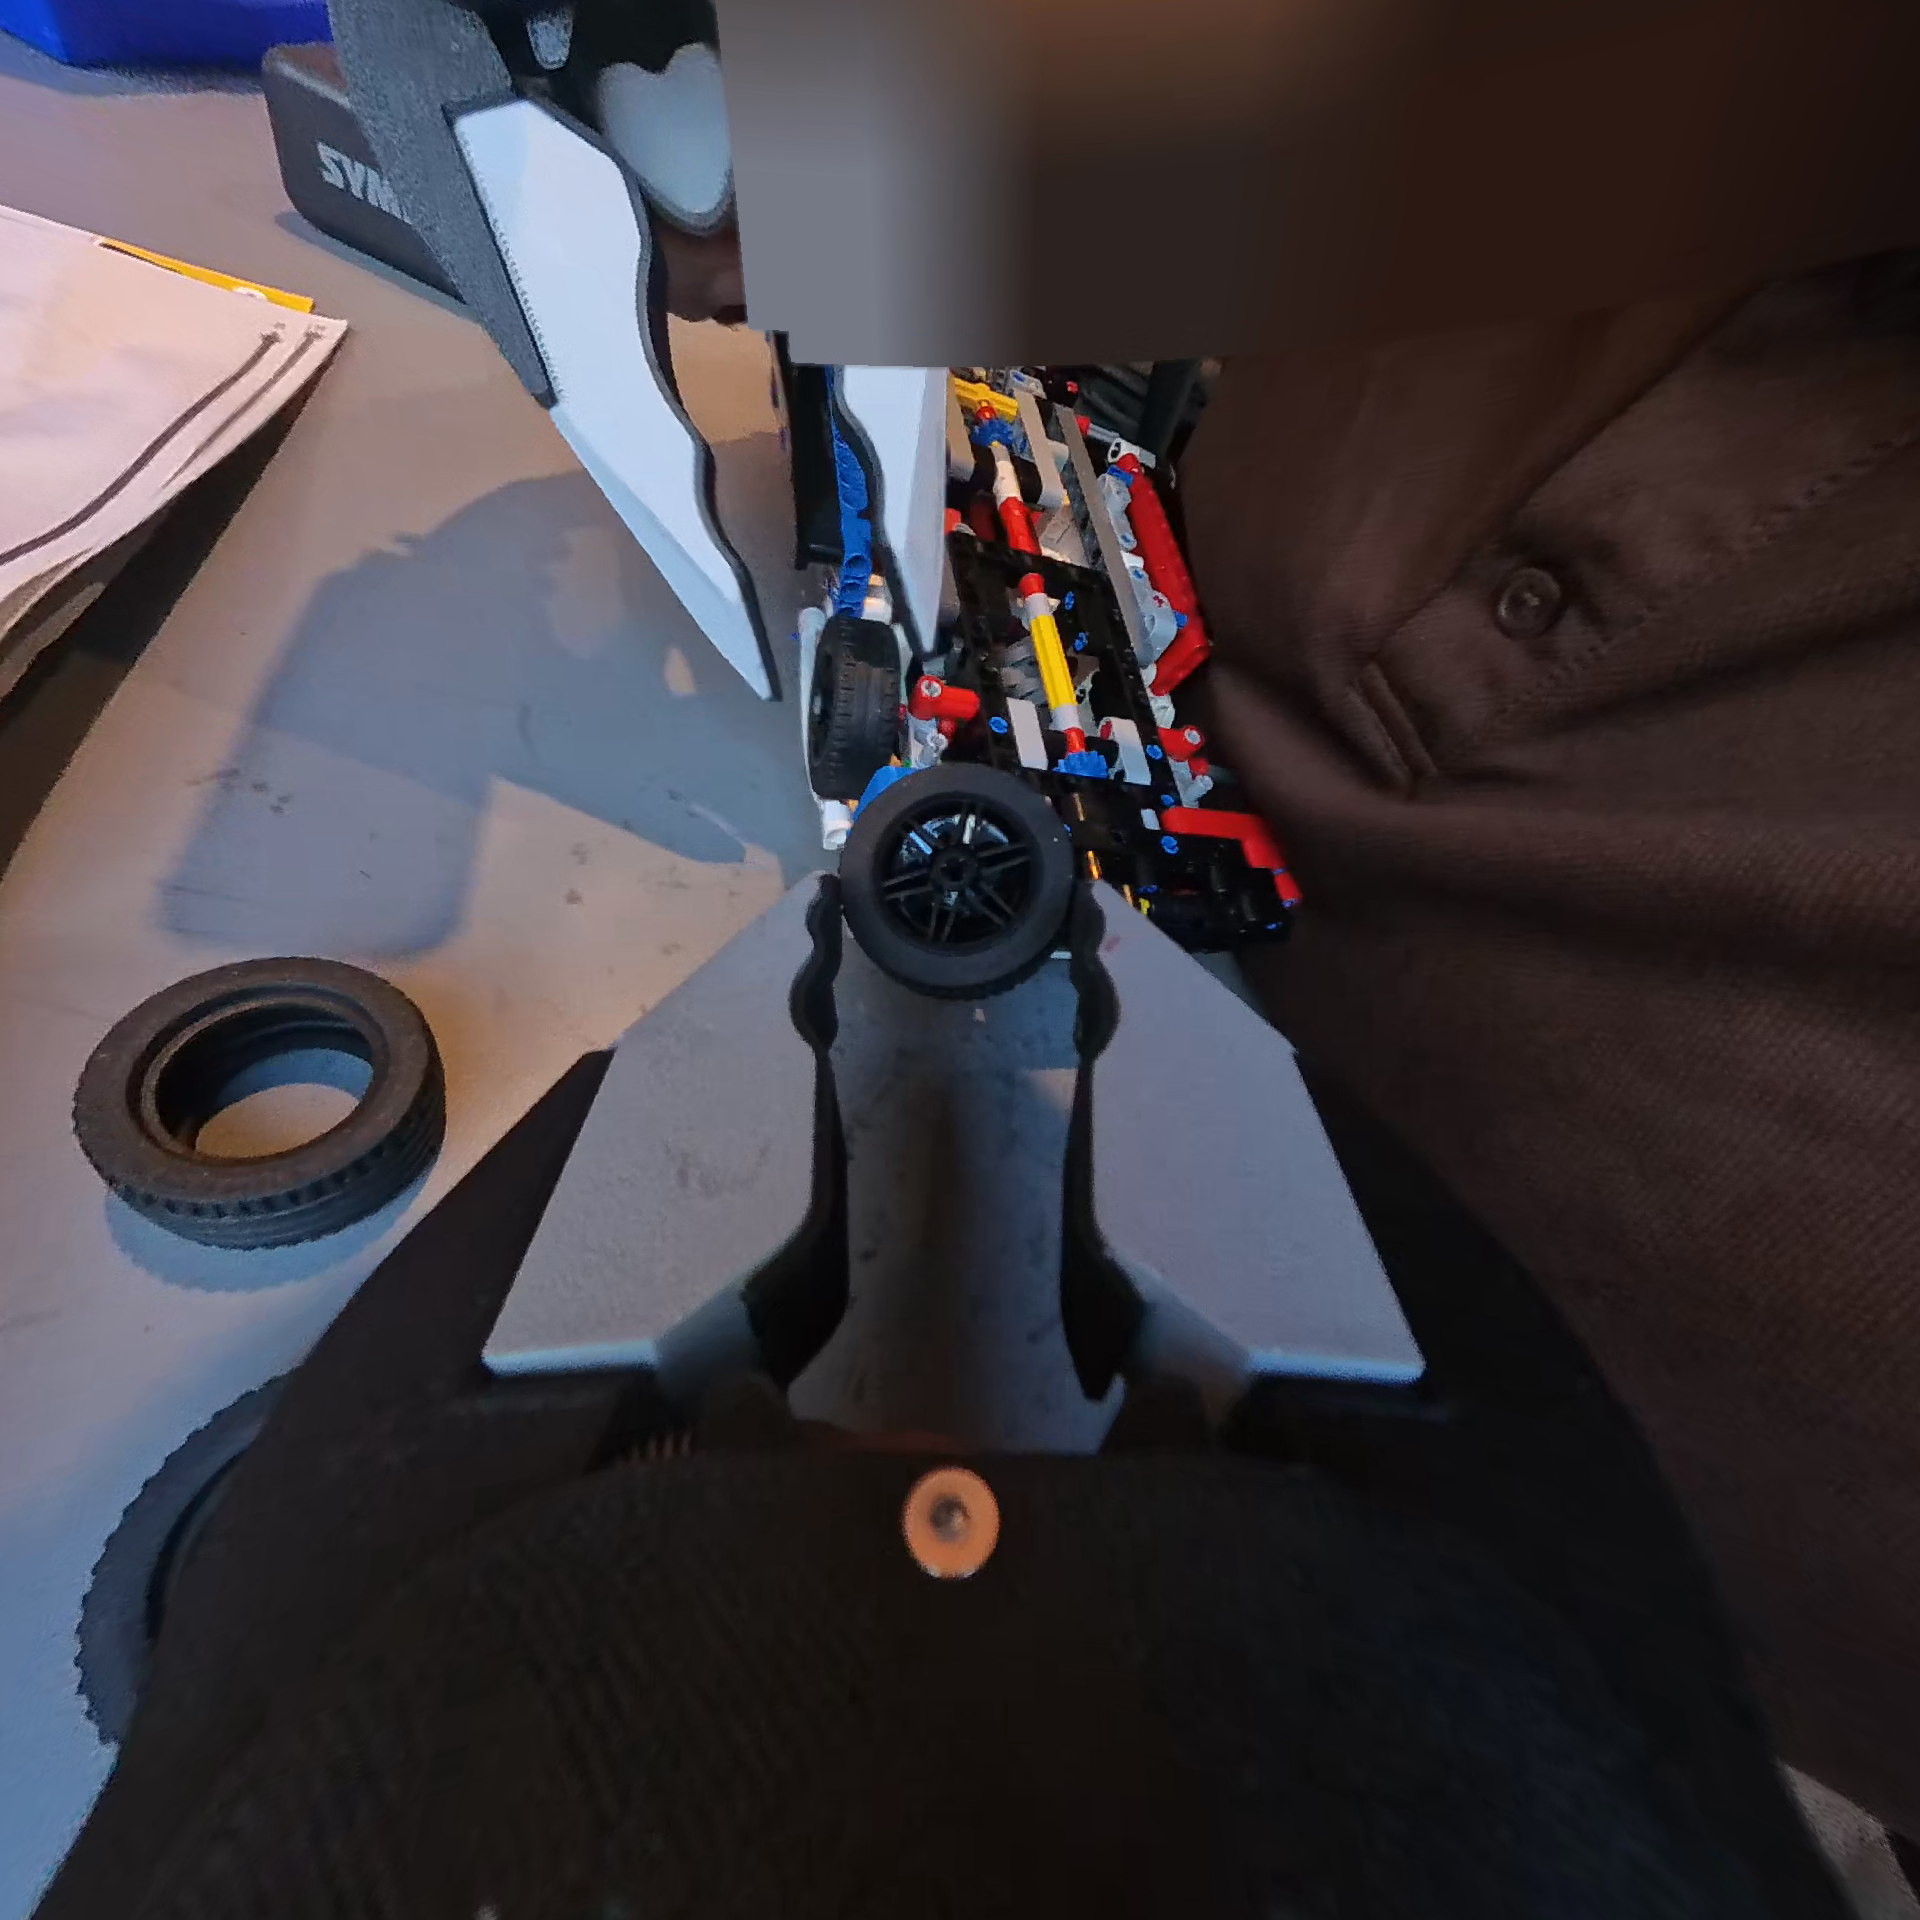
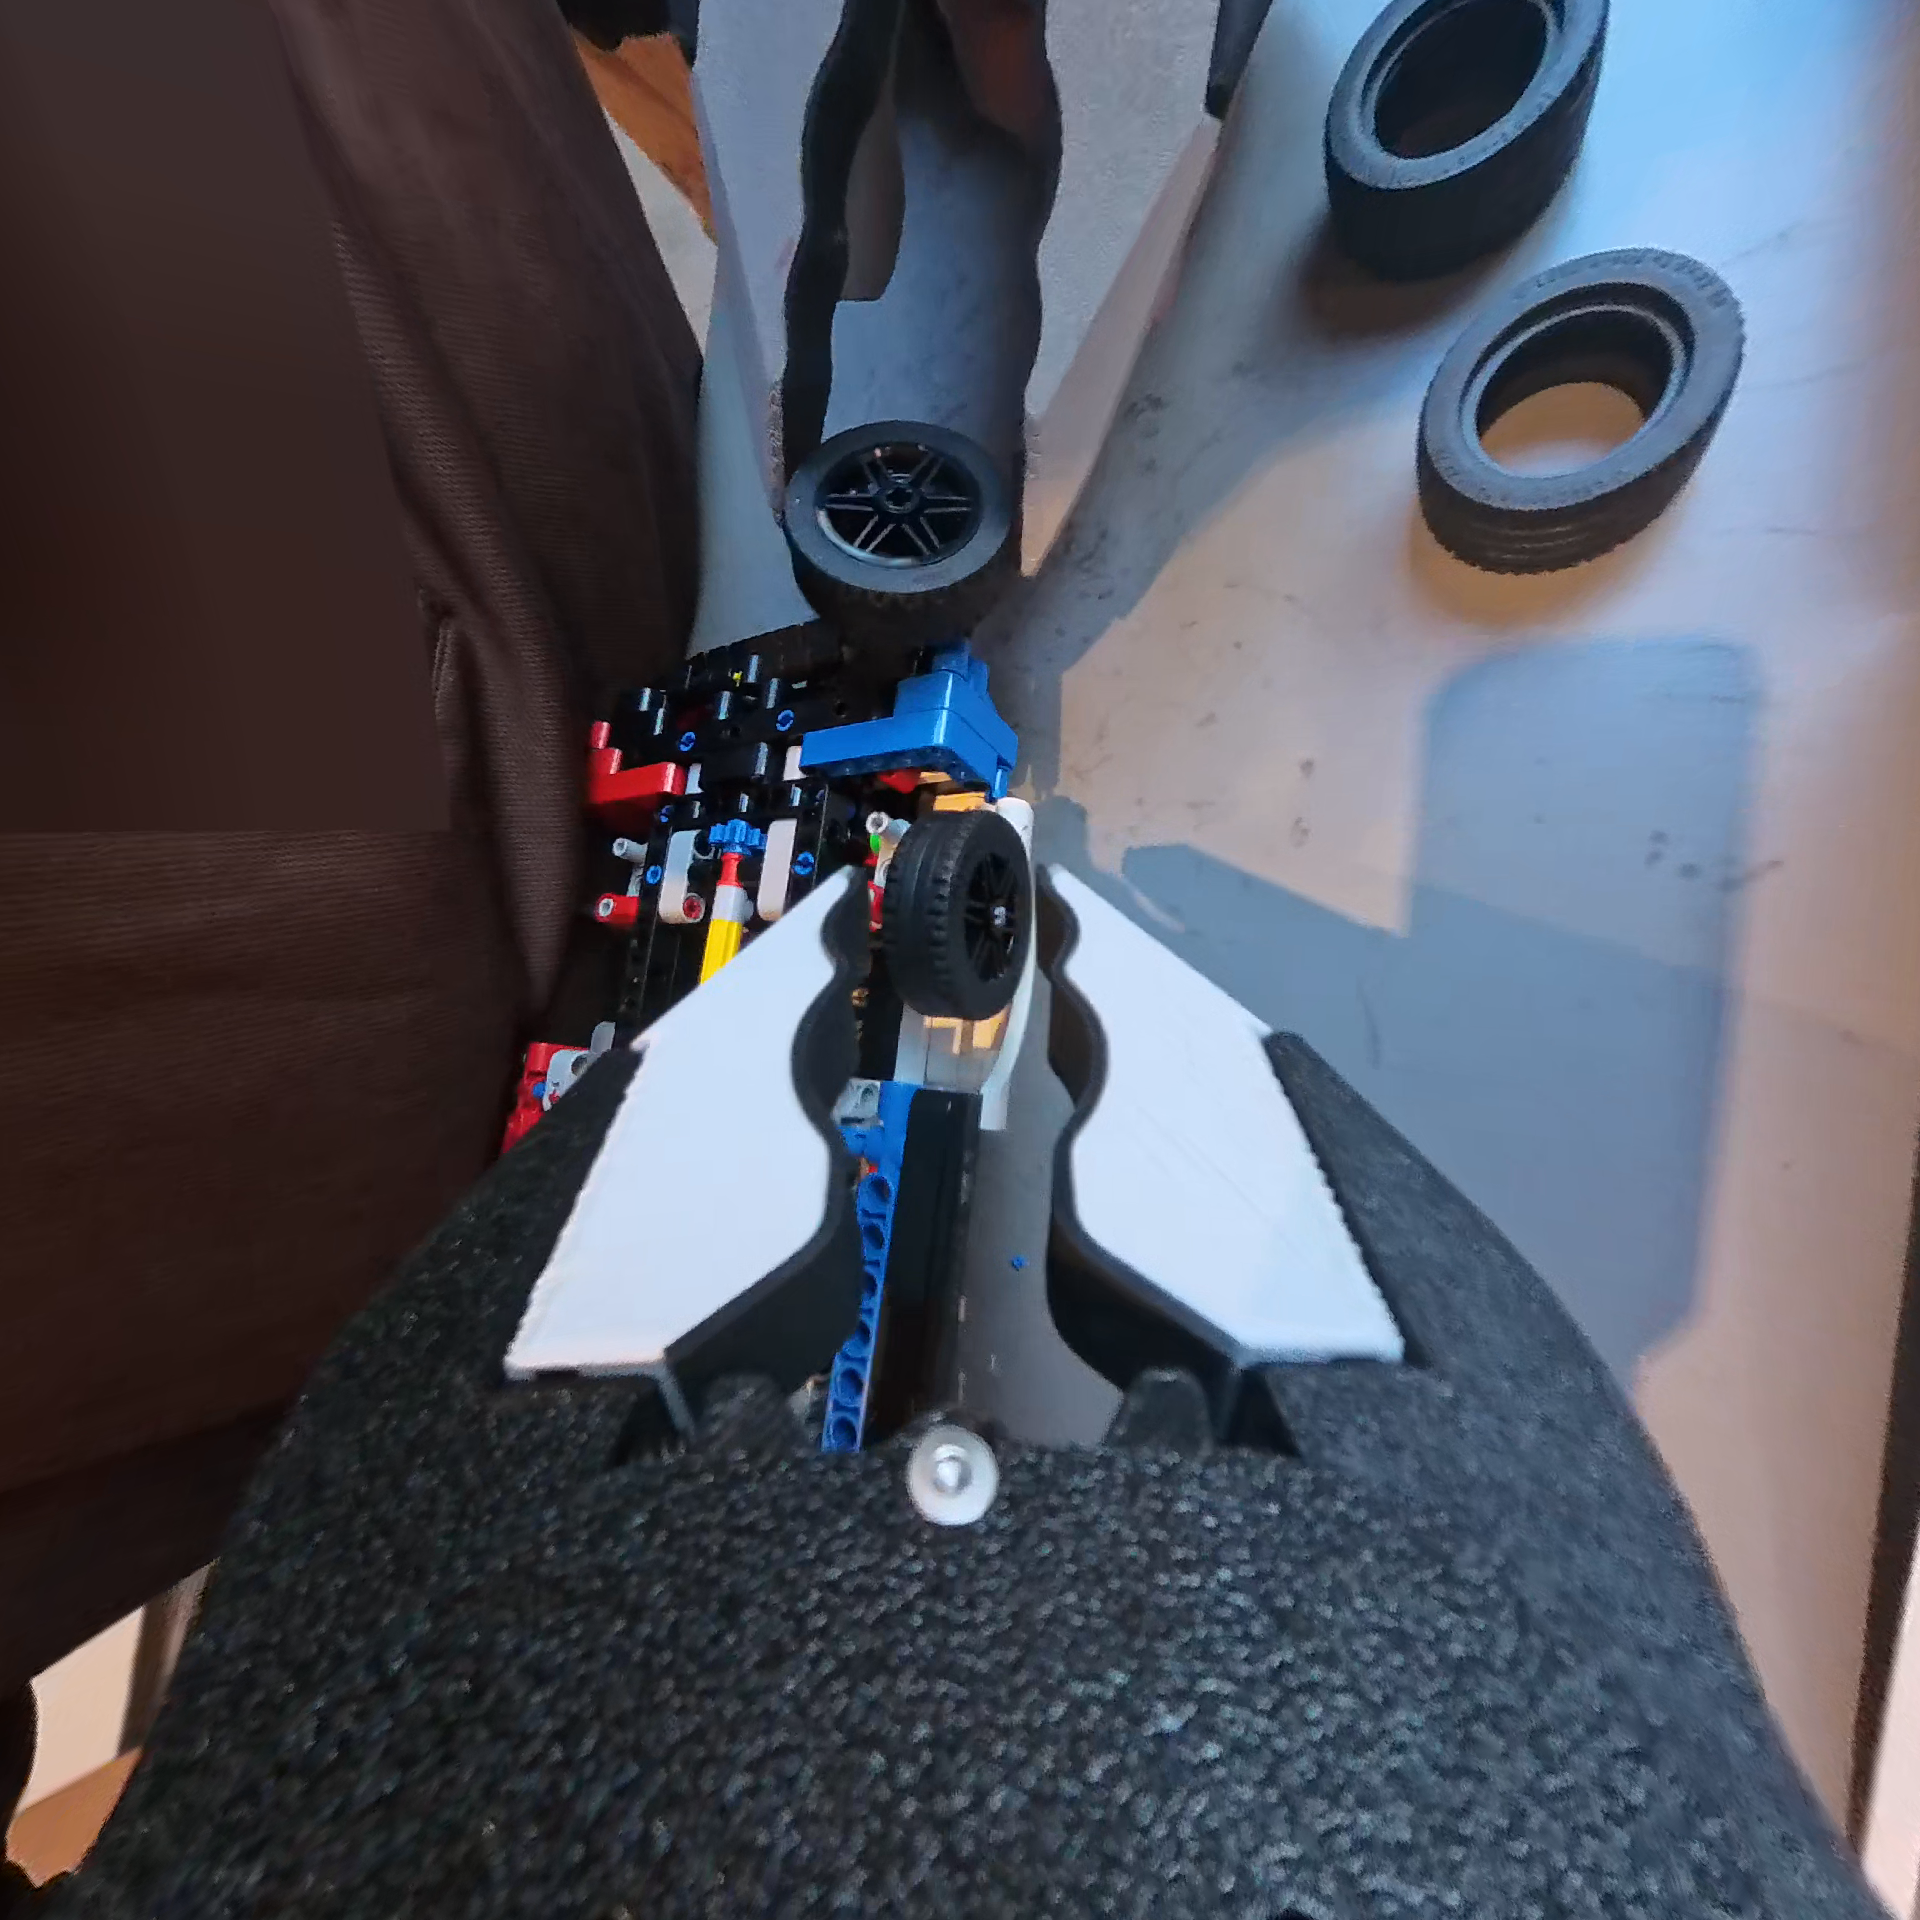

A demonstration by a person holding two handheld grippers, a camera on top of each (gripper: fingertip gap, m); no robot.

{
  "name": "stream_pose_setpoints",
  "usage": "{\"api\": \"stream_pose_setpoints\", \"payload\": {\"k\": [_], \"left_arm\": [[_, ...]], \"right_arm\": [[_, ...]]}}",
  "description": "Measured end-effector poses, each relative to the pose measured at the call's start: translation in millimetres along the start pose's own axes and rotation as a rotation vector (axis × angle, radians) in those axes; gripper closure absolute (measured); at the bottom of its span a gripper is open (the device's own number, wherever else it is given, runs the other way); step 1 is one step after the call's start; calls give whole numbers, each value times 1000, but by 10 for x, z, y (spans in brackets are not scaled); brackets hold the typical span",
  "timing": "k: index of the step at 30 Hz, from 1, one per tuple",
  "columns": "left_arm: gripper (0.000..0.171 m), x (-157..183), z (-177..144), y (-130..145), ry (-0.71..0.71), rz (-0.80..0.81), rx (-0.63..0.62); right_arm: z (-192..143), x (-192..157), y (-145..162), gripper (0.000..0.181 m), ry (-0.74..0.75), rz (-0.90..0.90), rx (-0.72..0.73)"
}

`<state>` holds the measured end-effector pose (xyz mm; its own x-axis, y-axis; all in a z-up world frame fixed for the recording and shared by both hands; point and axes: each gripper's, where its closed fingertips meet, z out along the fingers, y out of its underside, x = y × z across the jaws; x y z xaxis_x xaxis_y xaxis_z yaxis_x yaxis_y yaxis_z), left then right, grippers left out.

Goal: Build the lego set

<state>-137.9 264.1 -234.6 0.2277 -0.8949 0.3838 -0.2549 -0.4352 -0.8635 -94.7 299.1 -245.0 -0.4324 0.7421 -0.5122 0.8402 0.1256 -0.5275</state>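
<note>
pressing wheel point(image 1: 956, 881) onto chassis point(image 1: 1081, 665) | left gripper point(image 1: 954, 961) clamps wheel, right gripper point(image 2: 951, 940) clamps chassis | keep hub square to axle, push straight

**Scuffed grey surface in mixed light**

The surface point(image 1: 436, 727) is a pale grey top, marked with dark scuffs and small specks. Light falls unevenly on it: warm orange patches lie beside cool bluish ones, and hard-edged shadows point(image 2: 1538, 935) cross it in blocks. At the far left of the left wrist view a white paper sheet point(image 1: 114, 416) with dark printed lines lies on the surface, a yellow edge point(image 1: 208, 275) showing beneath it. Behind it, at the top left corner, sits something blue point(image 1: 156, 26), cut off by the frame. A dark brown fabric garment point(image 1: 1558, 935) with a button point(image 1: 1527, 601) fills one side of each view.
</note>
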Motion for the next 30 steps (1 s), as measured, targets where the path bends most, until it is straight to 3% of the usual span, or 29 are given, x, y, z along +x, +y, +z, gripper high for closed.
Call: {"api": "stream_pose_setpoints", "payload": {"k": [8, 12, 18, 23, 26, 30], "left_arm": [[131, -171, -42, -28, -110, -38, 25], [130, -279, -93, 61, -201, -68, -15], [130, -358, -218, 193, -344, -81, -52], [131, -379, -276, 361, -402, -229, -79], [130, -313, -278, 476, -366, -344, -103], [130, -275, -304, 500, -390, -352, -100]], "right_arm": [[-119, -19, 19, 154, 128, -27, 78], [-159, -48, -18, 156, 156, -15, 149], [-152, -44, 9, 154, 224, -33, 137], [-249, -55, -39, 152, 259, -29, 158], [-271, -82, -51, 152, 270, -31, 163], [-244, -120, -15, 151, 284, -42, 150]]}}
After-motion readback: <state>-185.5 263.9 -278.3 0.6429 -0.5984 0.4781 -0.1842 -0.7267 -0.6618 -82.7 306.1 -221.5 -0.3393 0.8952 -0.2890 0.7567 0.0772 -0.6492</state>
